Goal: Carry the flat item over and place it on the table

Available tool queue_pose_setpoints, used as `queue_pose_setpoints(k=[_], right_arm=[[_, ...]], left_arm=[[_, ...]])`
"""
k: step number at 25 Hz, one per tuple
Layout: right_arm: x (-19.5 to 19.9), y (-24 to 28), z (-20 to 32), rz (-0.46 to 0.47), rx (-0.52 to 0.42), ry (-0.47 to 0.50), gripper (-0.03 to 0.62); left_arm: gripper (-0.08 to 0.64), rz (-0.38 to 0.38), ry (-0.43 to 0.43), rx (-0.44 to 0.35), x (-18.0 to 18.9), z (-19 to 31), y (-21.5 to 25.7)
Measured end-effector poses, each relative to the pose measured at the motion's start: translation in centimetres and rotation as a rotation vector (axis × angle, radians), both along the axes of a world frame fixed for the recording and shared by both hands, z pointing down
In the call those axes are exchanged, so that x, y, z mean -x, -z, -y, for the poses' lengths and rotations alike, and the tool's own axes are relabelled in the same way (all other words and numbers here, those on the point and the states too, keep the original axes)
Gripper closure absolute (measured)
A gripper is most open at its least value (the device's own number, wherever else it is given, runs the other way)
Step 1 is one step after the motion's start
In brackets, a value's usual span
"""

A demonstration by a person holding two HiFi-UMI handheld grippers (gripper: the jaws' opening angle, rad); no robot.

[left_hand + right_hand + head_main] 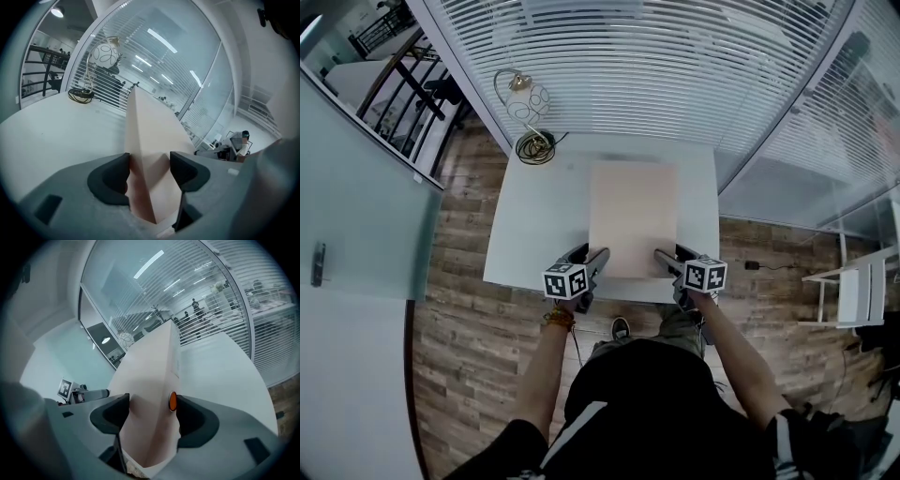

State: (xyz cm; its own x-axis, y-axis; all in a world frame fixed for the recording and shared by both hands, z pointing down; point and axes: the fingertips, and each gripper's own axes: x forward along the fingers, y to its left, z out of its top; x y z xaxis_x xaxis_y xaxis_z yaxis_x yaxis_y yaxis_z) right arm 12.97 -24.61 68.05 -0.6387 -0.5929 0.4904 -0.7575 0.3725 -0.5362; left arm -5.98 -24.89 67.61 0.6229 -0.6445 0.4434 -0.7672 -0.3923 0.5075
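A flat pale-pink board (pixel 633 217) lies over the middle of the white table (pixel 534 225), its near edge toward me. My left gripper (pixel 594 262) is shut on the board's near left corner, and my right gripper (pixel 667 260) is shut on its near right corner. In the left gripper view the board (pixel 147 136) runs away between the dark pads (pixel 108 178), which press on both its faces. In the right gripper view the board (pixel 150 376) fills the gap between the pads (pixel 194 420); a small orange dot sits by the right pad.
A wire lamp with a round shade (pixel 525 103) and a coiled base (pixel 534 147) stands at the table's far left corner. Glass walls with white blinds (pixel 675 66) close in behind and to the right. A white chair (pixel 858 291) stands on the wood floor at right.
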Motion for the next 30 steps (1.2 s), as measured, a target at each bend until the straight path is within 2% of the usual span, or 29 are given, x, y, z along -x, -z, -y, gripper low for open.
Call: queue_pose_setpoints(k=[8, 17, 21, 30], right_arm=[[-0.1, -1.3, -0.4, -0.013, 0.041, 0.016, 0.308], [-0.5, -3.4, -0.1, -0.019, 0.092, -0.002, 0.307], [-0.1, -3.5, -0.4, 0.013, 0.118, -0.012, 0.307], [-0.1, -4.5, -0.9, 0.010, 0.148, -0.008, 0.307]], left_arm=[[0.281, 0.003, -0.003, 0.059, -0.1, -0.4, -1.3], [0.282, 0.002, 0.024, 0.095, 0.2, -0.1, -2.8], [0.282, -0.001, 0.032, 0.111, 0.2, -0.3, -3.1], [0.284, 0.004, 0.026, 0.136, 0.2, -0.6, -4.0]])
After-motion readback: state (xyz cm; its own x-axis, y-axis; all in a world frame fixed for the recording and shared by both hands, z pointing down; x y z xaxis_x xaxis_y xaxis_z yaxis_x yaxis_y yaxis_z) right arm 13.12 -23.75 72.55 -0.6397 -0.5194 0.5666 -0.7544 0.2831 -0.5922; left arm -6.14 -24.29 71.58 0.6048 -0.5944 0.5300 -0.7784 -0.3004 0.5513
